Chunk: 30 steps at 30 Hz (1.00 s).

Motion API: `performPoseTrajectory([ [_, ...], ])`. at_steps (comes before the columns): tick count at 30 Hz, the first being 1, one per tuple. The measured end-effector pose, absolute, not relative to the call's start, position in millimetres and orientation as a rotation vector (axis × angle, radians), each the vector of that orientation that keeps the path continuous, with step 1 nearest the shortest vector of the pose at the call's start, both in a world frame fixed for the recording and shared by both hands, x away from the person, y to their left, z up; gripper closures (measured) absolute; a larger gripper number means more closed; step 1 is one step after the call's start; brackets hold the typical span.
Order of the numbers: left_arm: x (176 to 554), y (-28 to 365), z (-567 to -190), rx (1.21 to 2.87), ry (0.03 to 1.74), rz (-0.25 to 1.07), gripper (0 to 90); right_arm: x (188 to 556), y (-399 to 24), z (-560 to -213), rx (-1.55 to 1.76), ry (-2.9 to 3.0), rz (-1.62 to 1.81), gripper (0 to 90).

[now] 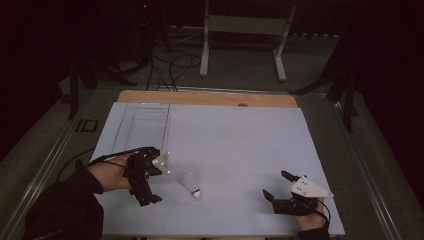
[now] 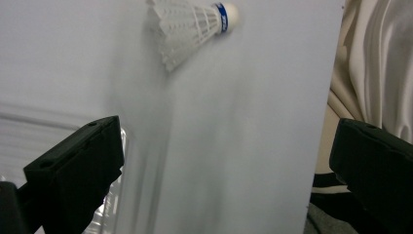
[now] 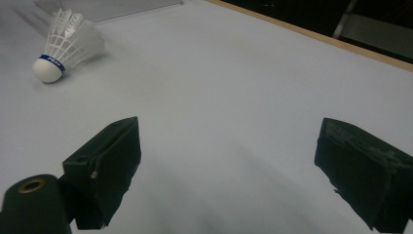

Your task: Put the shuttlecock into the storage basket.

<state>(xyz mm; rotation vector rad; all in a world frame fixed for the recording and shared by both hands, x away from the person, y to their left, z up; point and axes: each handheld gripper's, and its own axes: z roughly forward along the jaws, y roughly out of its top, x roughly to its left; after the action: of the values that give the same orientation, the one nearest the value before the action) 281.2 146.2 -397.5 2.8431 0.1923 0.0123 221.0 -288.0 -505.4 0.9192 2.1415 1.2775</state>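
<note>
A white feather shuttlecock (image 1: 191, 184) with a blue band lies on its side on the white mat (image 1: 235, 145), cork toward the near edge. My left gripper (image 1: 157, 174) is just left of it, open, with nothing between the jaws. In the left gripper view the shuttlecock (image 2: 190, 24) lies ahead of the open left gripper (image 2: 224, 161). My right gripper (image 1: 274, 183) rests open near the front right of the mat, well apart from the shuttlecock. The right gripper view shows the shuttlecock (image 3: 65, 41) far left of the open right gripper (image 3: 229, 161).
A clear plastic tray (image 1: 142, 125) lies at the mat's back left, beyond the left gripper. A wooden table edge (image 1: 210, 97) runs behind the mat. A white stand (image 1: 245, 30) and cables (image 1: 170, 65) are on the floor beyond. White cloth (image 2: 370, 58) hangs past the mat's near edge.
</note>
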Motion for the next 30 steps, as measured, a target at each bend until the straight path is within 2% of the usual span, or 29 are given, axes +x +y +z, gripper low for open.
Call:
performPoseTrajectory([
  [9, 289.3, 134.6, -392.3, 2.817, 0.142, 0.027, 0.3, 220.9, -287.9, -505.3, 0.92, 2.141, 1.28, 9.6],
  [20, 293.4, 116.7, -391.6, 2.81, 0.13, -0.019, 0.3, 221.0, -288.1, -505.6, 0.92, 2.142, 1.283, 9.6],
  [27, 297.4, 104.5, -389.8, 2.819, 0.142, 0.049, 0.3, 221.2, -287.9, -505.7, 0.916, 2.147, 1.286, 9.6],
  [30, 300.7, 101.9, -390.1, 2.787, 0.137, 0.038, 0.3, 221.2, -288.1, -505.6, 0.917, 2.144, 1.289, 9.6],
])
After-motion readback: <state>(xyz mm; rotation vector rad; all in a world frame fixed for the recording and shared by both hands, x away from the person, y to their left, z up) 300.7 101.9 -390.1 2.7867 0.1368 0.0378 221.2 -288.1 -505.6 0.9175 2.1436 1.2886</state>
